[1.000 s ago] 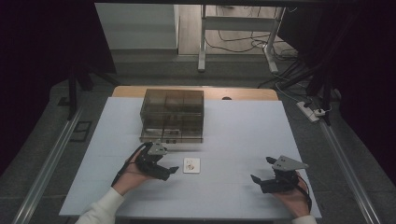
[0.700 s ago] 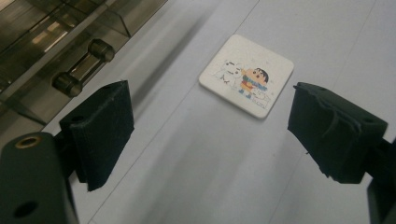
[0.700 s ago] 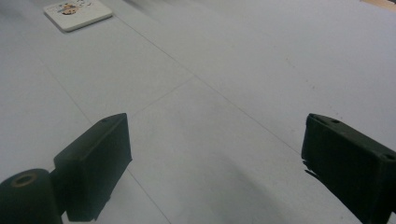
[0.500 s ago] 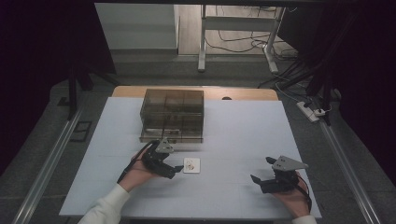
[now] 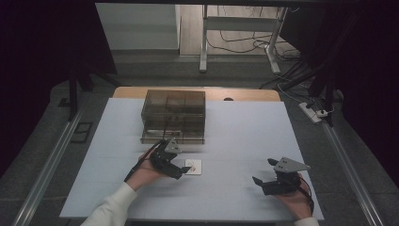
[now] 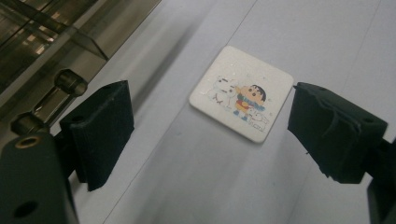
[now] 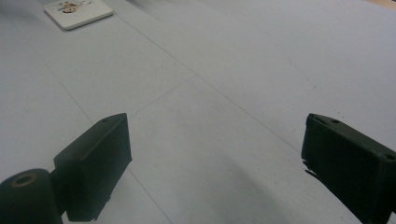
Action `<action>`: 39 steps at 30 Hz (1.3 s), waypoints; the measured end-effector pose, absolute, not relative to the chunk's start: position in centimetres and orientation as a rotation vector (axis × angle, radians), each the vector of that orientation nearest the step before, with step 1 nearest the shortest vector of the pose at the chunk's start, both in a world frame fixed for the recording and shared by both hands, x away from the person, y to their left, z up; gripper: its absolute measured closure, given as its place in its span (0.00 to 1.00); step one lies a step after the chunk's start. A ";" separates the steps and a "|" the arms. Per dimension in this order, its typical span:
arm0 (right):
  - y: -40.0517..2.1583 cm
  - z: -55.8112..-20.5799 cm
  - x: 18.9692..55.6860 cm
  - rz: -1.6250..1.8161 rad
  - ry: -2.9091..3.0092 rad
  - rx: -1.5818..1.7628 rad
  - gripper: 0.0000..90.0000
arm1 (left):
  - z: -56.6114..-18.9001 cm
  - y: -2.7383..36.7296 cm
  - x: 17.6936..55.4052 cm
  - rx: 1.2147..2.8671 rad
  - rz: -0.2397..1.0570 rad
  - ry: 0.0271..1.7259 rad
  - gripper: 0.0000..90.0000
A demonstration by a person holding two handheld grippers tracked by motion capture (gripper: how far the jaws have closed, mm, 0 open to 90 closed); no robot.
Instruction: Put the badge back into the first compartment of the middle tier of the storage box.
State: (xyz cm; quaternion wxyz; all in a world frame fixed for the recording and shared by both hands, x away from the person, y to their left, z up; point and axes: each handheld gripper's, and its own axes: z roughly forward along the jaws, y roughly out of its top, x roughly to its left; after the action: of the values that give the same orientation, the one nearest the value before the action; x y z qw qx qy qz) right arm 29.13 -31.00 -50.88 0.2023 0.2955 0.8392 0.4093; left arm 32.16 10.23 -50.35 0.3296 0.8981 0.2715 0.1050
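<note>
The drawer box (image 5: 173,116) sits toward the far side of the table (image 5: 235,141). Just in front of it lies the coaster (image 5: 193,166), flat on the table, with the left gripper (image 5: 178,170) beside it. The right gripper (image 5: 264,182) sits well off to the coaster's right.

The high view looks forward and down from above the person's side, taking in the whole white table (image 5: 235,136), with the smoked drawer box (image 5: 173,116) at 12 o'clock from the left gripper (image 5: 181,171). The left gripper view sits close above the tabletop, looking along its parted jaws at the cartoon coaster (image 6: 241,93), the box edge at 10 o'clock. The right gripper view, low over the bare table, faces across it. All three views share the coaster, which sits at 11 o'clock in the right gripper view.
</note>
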 end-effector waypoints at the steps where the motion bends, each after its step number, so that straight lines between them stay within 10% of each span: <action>1: -31.0 -50.9 29.1 1.142 2.344 0.823 0.09 | -50.4 10.1 32.2 2.350 0.274 0.709 0.16; 39: -30.9 -51.1 29.2 1.125 2.357 0.826 0.09 | -51.7 5.4 34.1 2.488 0.123 0.495 0.14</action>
State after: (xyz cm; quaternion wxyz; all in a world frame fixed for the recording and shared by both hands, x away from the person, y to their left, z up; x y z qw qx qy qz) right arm 29.16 -30.91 -51.11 0.1998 0.2956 0.8431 0.4025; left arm 34.12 5.39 -51.70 0.2966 0.9355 0.1862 0.0464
